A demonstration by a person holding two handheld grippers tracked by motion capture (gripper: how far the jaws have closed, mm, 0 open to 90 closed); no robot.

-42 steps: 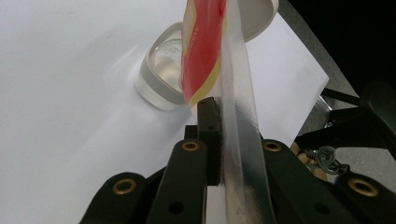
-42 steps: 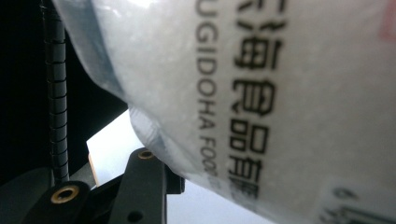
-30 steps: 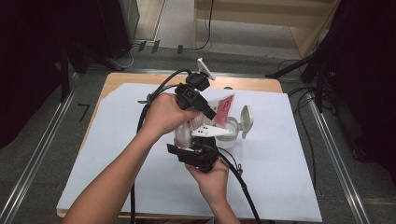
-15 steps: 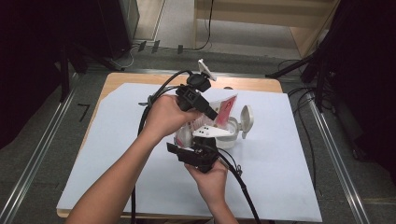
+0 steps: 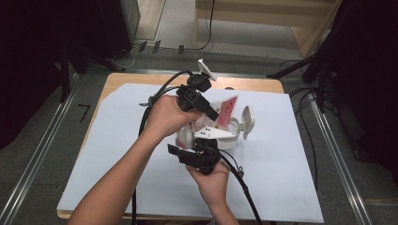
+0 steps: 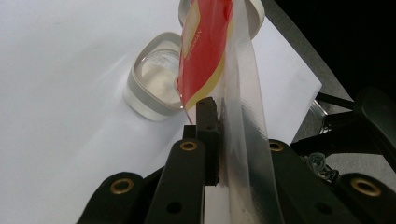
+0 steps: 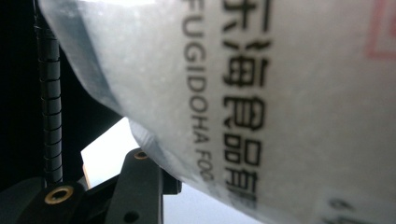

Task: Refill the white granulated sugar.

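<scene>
Nearest the person, the right gripper (image 5: 199, 152) is seen in the high view at the near side of a white container (image 5: 225, 138); its own view is crowded by the white printed face of a food pouch (image 7: 280, 93), which lies against one visible jaw, but whether the jaws press on it cannot be told. Just beyond, the white container is seen resting on the white sheet (image 5: 281, 187) that covers the table, its hinged lid (image 5: 247, 120) swung open to the right; what lies inside is hidden by the hands and the pouch. The pouch (image 5: 225, 111), red on one side, is held tilted over the container's opening. Its clear sealed edge (image 6: 243, 116) is clamped between the closed jaws of the left gripper (image 5: 211, 114), which comes in from above and behind. In the left gripper view, a shallow clear dish with a pale rim (image 6: 156, 79) is seen lying on the sheet past the pouch, apparently empty. Counted: one pouch, one white container with one lid, one dish, two grippers, one in each hand.
</scene>
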